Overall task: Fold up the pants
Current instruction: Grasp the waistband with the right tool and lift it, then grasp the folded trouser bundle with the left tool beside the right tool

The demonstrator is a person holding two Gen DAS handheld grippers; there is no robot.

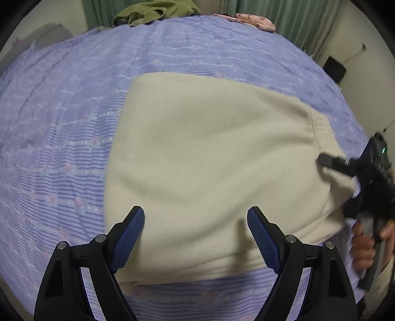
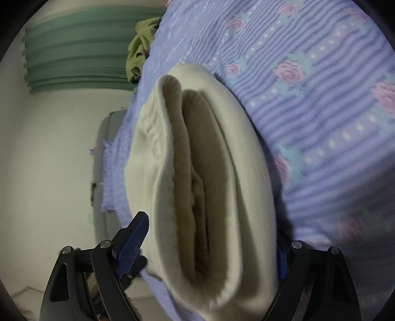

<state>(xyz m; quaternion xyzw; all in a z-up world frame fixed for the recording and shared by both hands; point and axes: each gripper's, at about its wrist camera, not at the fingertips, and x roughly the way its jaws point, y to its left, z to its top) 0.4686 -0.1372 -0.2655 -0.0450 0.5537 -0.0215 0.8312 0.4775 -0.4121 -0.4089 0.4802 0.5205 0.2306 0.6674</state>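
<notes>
The cream pants [image 1: 209,153] lie folded into a thick rectangle on the purple flowered bedspread [image 1: 61,123]. My left gripper [image 1: 196,237] is open and empty, hovering over the near edge of the pants. My right gripper [image 1: 328,160] comes in from the right side; one finger lies on top of the fold's right end. In the right wrist view the stacked layers of the pants [image 2: 197,172] sit between the wide-open fingers of the right gripper [image 2: 209,244], one finger above and the other hidden below the stack.
A green garment [image 1: 155,11] and a pink floral cloth [image 1: 254,21] lie at the bed's far edge. Green curtains [image 1: 284,14] hang behind. A black box [image 1: 334,69] stands by the wall on the right. The bedspread [image 2: 321,98] extends around the pants.
</notes>
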